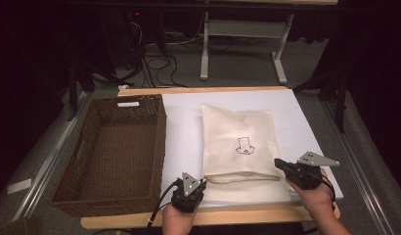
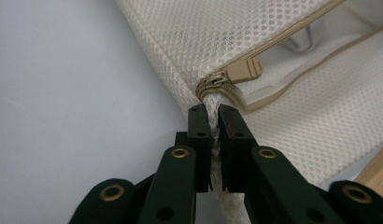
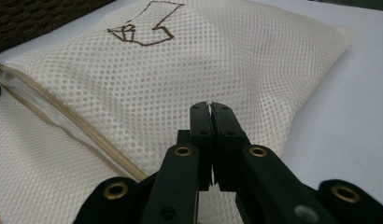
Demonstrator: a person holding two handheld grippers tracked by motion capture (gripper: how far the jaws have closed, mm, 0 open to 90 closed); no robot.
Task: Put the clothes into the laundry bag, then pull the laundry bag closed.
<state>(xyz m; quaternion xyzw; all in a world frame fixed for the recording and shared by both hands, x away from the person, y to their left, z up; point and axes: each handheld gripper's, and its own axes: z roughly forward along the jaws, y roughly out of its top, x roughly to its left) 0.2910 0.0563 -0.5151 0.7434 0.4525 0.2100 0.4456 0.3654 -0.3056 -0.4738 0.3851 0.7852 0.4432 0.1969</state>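
The cream mesh laundry bag point(image 1: 239, 145) lies flat on the white worktop point(image 1: 184, 132), just to the right of the brown wicker basket point(image 1: 110, 154), with a bare strip of worktop between them. Its long axis runs away from the person, and its zipped mouth faces the near edge of the worktop, where little room is left. Bare worktop also lies beyond the bag and to its right.

The left hand-held gripper point(image 2: 214, 112) is clamped on a pinch of mesh at the bag's near left corner, right below the tan zip pull point(image 2: 244, 71). The right hand-held gripper point(image 3: 211, 108) is pressed together on the mesh at the bag's near right corner.

The left gripper view shows the zip partly open; the right gripper view shows the brown drawing point(image 3: 144, 24) on the bag's top face.
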